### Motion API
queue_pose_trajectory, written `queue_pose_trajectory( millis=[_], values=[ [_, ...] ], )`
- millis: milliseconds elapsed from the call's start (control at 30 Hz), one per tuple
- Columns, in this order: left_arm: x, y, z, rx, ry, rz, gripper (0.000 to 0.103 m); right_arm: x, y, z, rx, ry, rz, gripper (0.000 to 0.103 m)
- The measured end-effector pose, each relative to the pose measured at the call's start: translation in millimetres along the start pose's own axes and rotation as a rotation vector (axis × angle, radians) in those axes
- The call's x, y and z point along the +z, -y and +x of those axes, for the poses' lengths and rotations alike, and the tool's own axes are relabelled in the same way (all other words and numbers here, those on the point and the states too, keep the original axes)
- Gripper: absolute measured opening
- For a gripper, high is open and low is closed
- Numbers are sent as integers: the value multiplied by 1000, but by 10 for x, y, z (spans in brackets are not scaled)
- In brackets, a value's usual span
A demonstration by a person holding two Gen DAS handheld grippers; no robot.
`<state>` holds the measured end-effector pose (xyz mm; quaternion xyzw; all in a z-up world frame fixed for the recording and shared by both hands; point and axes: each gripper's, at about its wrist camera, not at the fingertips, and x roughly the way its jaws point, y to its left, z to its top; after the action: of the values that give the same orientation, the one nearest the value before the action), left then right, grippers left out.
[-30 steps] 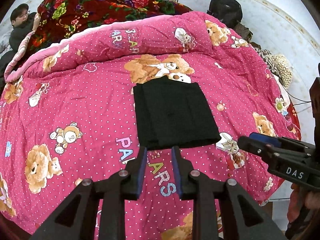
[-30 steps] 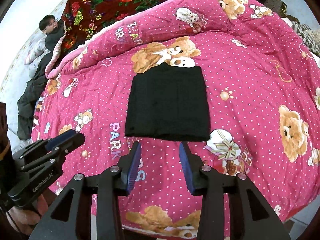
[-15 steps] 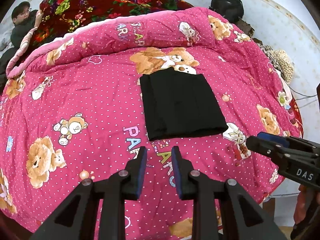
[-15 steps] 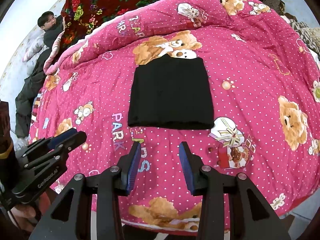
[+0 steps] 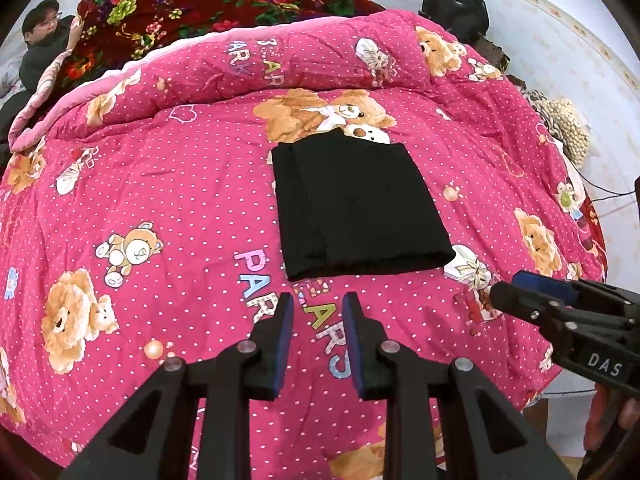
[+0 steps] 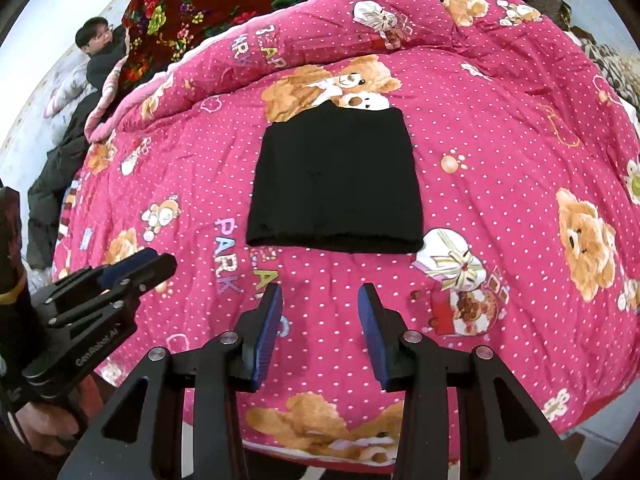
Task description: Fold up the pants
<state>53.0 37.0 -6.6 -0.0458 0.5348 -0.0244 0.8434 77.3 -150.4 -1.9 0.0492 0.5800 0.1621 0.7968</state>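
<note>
Black pants [image 5: 356, 208] [image 6: 336, 184] lie folded into a neat rectangle in the middle of a pink bear-print quilt [image 5: 160, 200] [image 6: 500, 168]. My left gripper [image 5: 318, 300] hovers above the quilt just short of the rectangle's near edge, open, nothing between its blue pads. My right gripper [image 6: 320, 292] hangs likewise short of the near edge, open wider and empty. Each gripper shows in the other's view: the right gripper [image 5: 520, 292] at the right edge, the left gripper [image 6: 148, 264] at the left edge. Neither touches the pants.
A red floral blanket [image 5: 200, 12] lies heaped at the bed's far end. A person [image 5: 44, 48] [image 6: 96, 52] sits at the far left beside the bed. A black backpack [image 5: 456, 4] and a pile of things [image 5: 568, 128] lie off the right side.
Both grippers have drawn back and up from the pants, so the folded rectangle looks smaller and farther away. The pants have not moved, and the jaws stand as before.
</note>
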Motion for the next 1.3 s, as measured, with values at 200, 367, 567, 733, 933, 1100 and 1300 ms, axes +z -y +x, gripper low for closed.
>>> queue_pose_trajectory(
  millis=[200,367,567,733,933,1100,1300],
  values=[
    [50,107,62,12,-17,-12,27,85,70,102,17,-30,-44,40],
    [97,136,133,37,-32,-26,27,164,102,166,36,-50,-73,40],
    [163,108,179,50,-27,-44,27,259,139,221,43,-60,-88,40],
    [222,87,234,65,-45,-46,27,308,154,257,42,-60,-87,40],
    [265,83,264,70,-48,-35,27,335,171,283,42,-63,-77,40],
    [279,70,331,41,-65,-43,27,337,182,305,34,-66,-64,40],
    [270,67,436,25,-82,-43,27,330,182,335,21,-67,-58,40]
  ],
)
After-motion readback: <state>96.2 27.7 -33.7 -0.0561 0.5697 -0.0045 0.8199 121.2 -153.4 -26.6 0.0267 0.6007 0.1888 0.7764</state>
